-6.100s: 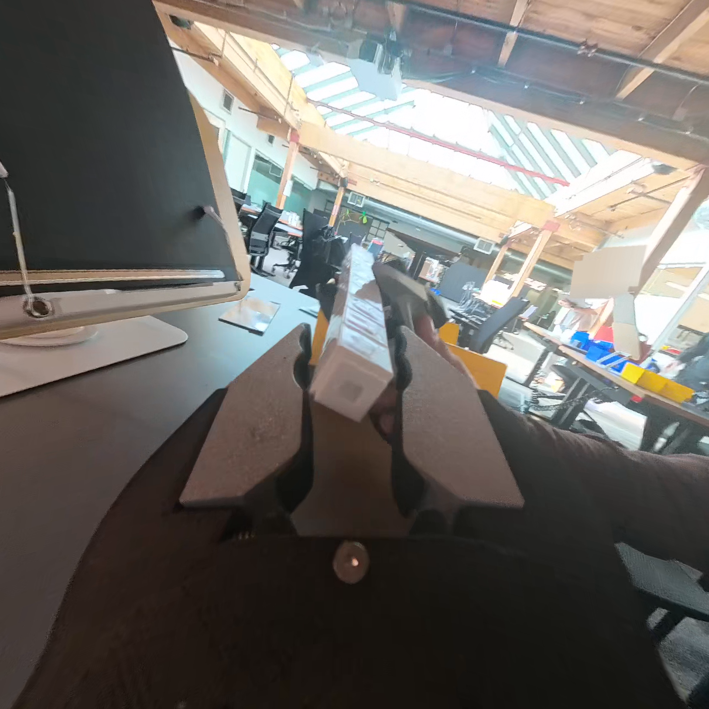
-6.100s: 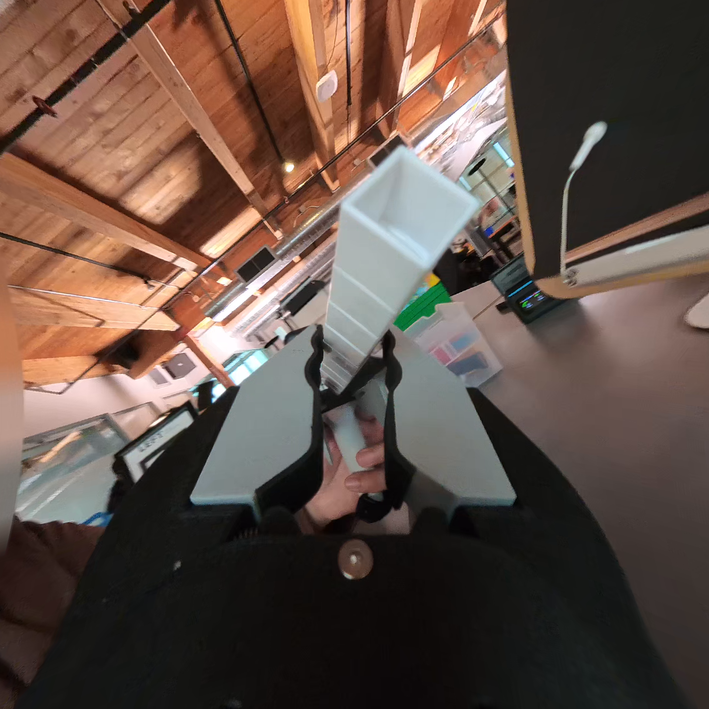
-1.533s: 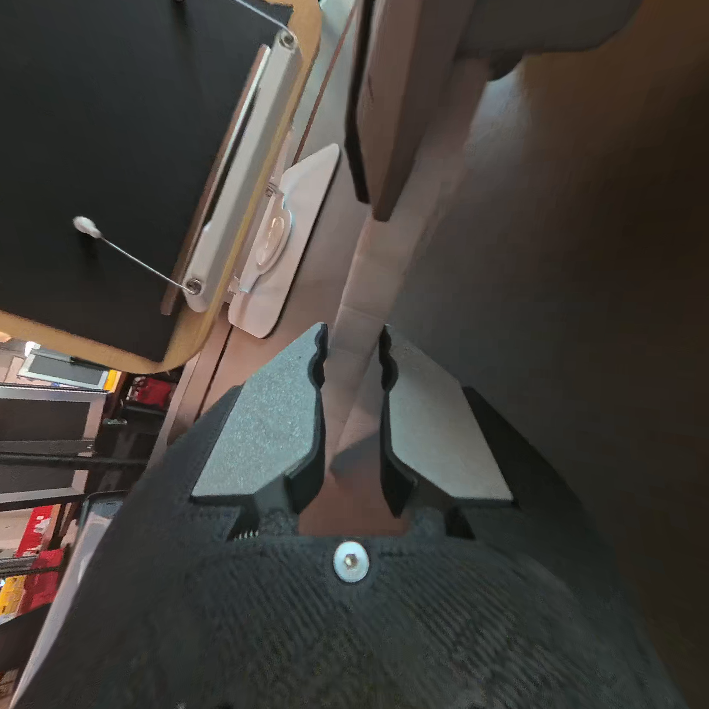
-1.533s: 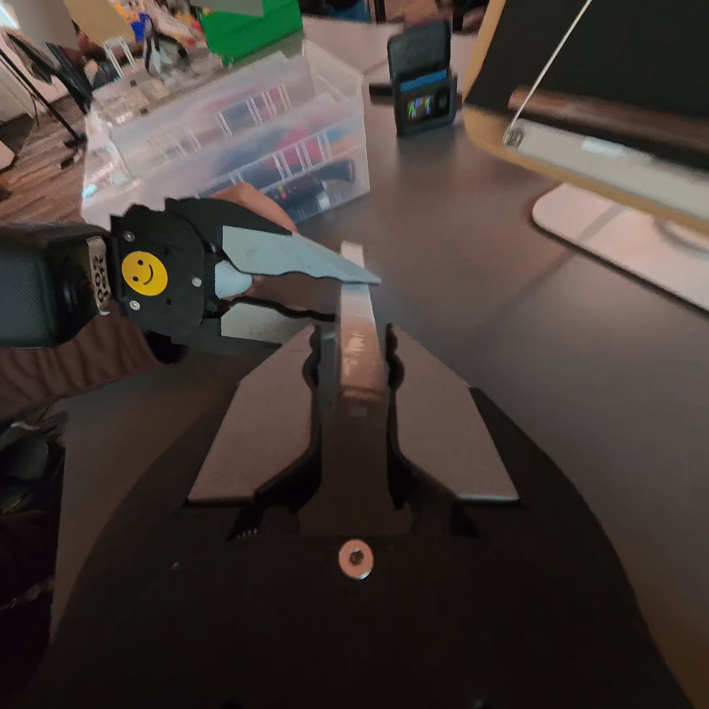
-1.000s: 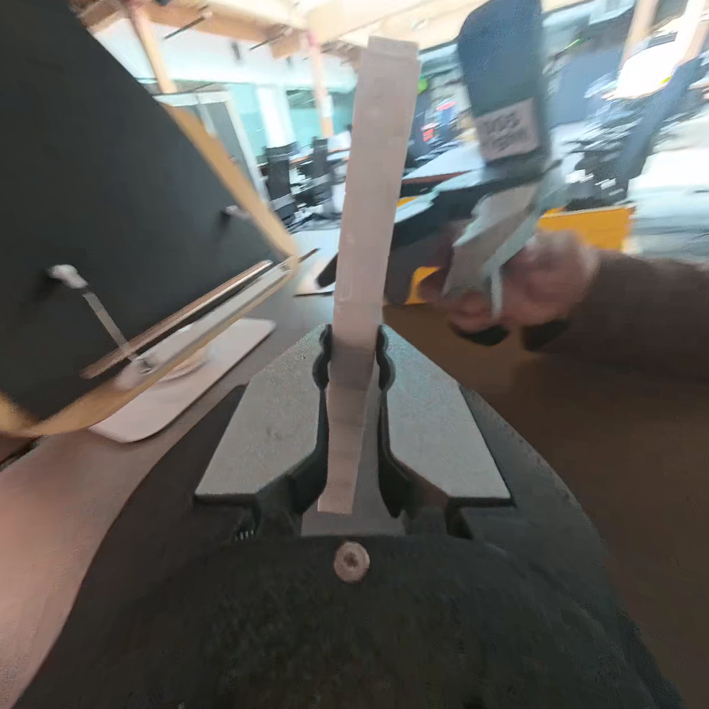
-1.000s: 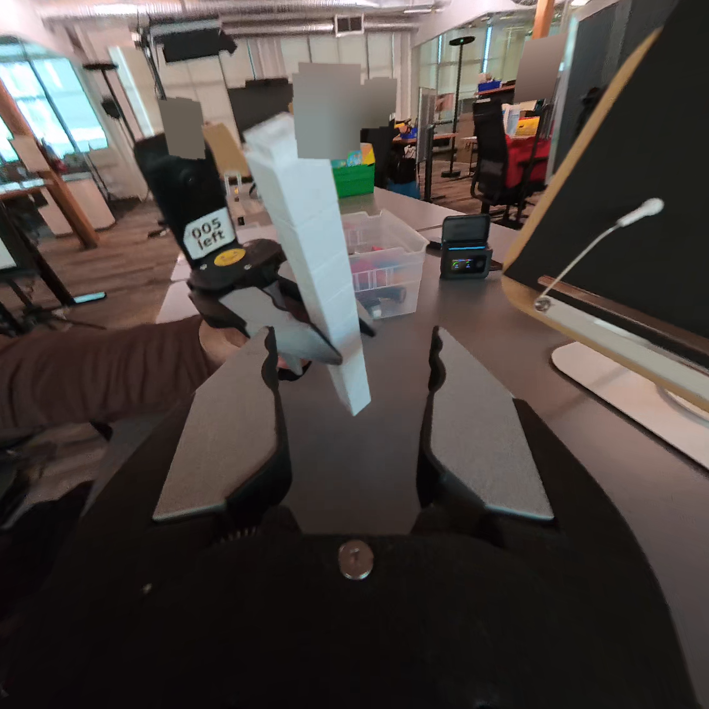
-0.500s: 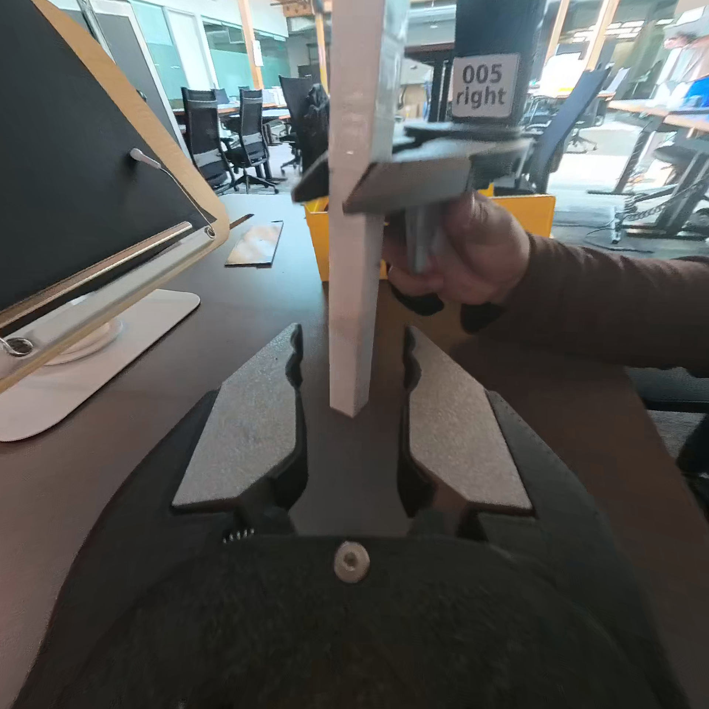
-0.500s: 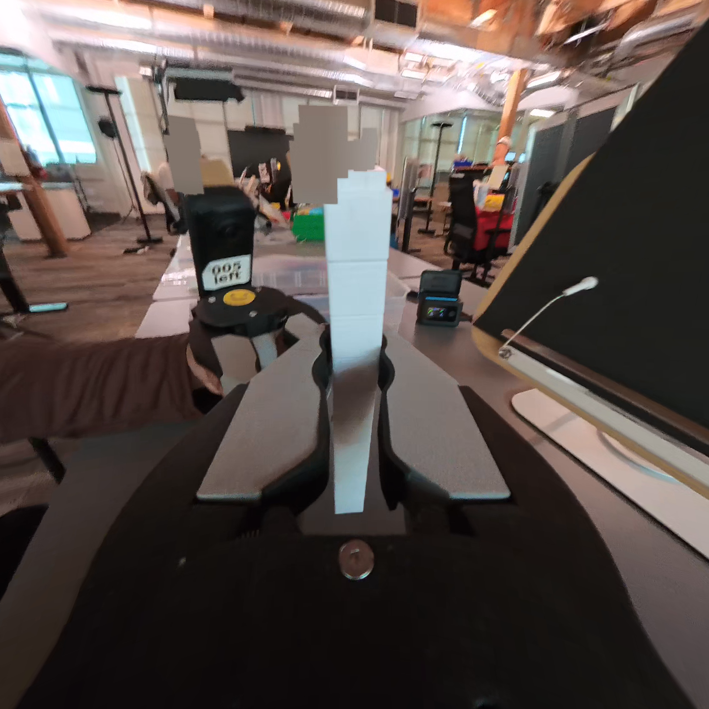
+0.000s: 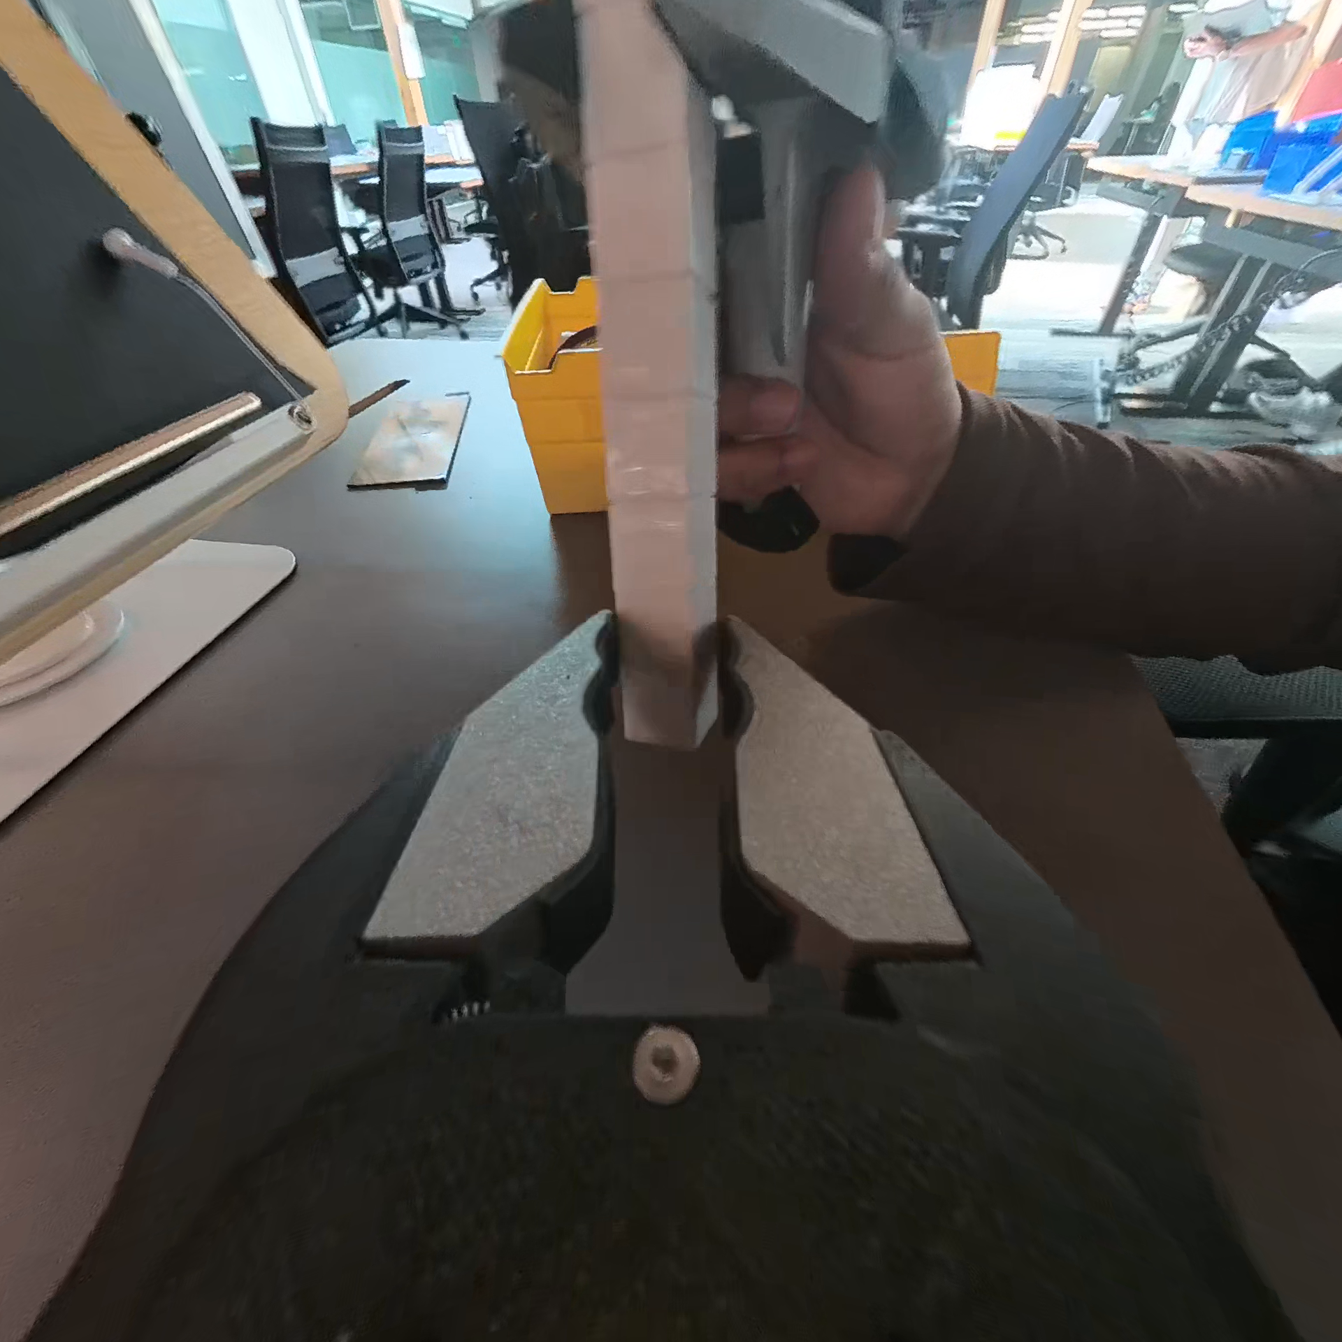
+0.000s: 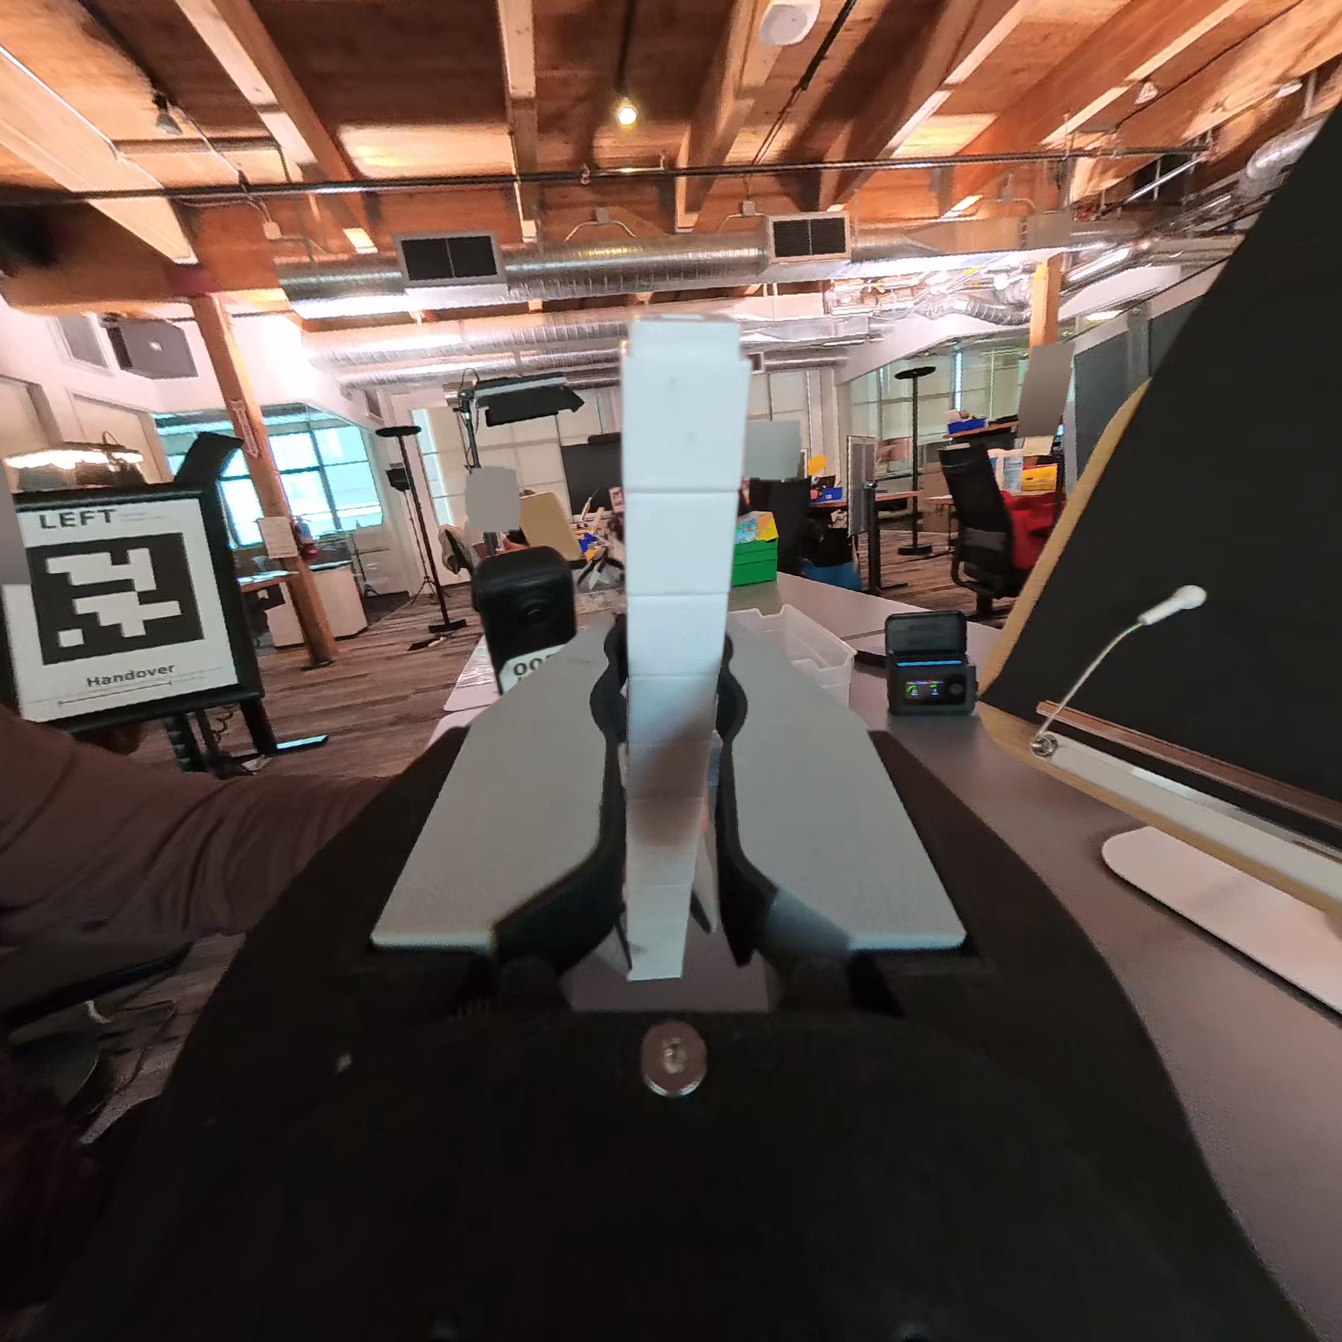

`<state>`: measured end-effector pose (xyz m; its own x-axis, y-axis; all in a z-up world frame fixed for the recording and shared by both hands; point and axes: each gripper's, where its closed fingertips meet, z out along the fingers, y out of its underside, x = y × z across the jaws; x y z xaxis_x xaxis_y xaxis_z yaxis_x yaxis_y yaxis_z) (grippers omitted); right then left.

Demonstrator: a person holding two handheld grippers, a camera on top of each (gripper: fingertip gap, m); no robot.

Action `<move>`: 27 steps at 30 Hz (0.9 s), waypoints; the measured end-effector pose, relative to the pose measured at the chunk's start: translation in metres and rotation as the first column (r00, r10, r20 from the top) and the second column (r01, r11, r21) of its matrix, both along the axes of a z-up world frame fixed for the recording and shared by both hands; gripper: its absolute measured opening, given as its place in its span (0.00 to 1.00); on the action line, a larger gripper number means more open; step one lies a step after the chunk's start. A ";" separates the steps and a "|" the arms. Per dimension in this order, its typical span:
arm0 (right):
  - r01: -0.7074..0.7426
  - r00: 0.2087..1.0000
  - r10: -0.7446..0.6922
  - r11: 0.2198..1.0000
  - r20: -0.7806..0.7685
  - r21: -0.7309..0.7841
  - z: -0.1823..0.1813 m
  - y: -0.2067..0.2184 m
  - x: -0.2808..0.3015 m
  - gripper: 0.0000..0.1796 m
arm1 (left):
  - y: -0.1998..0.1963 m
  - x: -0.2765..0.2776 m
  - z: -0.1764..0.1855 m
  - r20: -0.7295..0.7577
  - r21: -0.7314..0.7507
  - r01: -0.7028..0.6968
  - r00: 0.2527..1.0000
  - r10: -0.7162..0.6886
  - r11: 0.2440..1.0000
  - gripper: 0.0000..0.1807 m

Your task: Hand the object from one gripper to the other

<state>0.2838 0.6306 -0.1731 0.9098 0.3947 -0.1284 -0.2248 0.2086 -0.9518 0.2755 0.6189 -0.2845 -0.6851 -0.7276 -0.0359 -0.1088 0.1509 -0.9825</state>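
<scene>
Both tools meet on one object. Right tool (image 10: 672,690) is clamped on the white segmented bar (image 10: 682,581), which stands upright between its fingers and rises well above the tips, its lower end reaching back toward the tool's body. Left tool (image 9: 668,675) has its fingers drawn in against the bar's bottom end (image 9: 664,682); from its own camera both fingertips appear to touch the sides, so it looks closed on the bar, though only on the last short stretch and with some motion blur there.

Under both tools lies the dark bench (image 9: 327,690). To the left tool's left stands a black board on a pale stand (image 9: 145,472); ahead of it, behind the bar, a yellow bin (image 9: 559,407) and a small flat plate (image 9: 410,450) lie on the bench. The hand (image 9: 850,377) carrying the right tool is just to the right of the bar.

Risk, as I judge it: the left tool's hold is shallow and sits at the very end of a long bar. If the right tool lets go now, the tall upper part could lever the bar over and pivot it out of the tips. Pulling the tools apart while both grip could also snap the bar at a segment joint.
</scene>
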 end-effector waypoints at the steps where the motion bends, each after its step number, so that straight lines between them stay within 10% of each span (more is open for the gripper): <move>1: 0.005 1.000 -0.005 1.000 0.001 0.006 0.001 -0.001 0.000 0.11 | 0.000 0.000 0.000 0.009 0.019 0.001 1.000 -0.002 1.000 0.13; 7: 0.007 0.999 -0.010 0.994 -0.032 -0.112 -0.018 0.011 0.006 0.29 | 0.012 0.002 0.018 0.042 -0.066 -0.034 0.998 0.037 0.997 0.12; 19: -0.070 0.997 0.073 0.958 0.001 -0.276 -0.053 0.033 -0.017 0.33 | 0.020 0.004 0.026 0.070 -0.082 -0.085 0.993 0.091 0.993 0.11; 27: 0.229 0.967 -0.197 0.951 0.161 -0.208 -0.042 0.025 0.023 0.13 | 0.036 0.017 0.010 0.037 -0.031 -0.202 0.979 0.203 0.979 0.15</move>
<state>0.3064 0.6557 -0.2146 0.9845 0.1650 -0.0594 -0.0629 0.0160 -0.9979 0.2924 0.6550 -0.2745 -0.5222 -0.8519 -0.0389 -0.0949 0.1034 -0.9901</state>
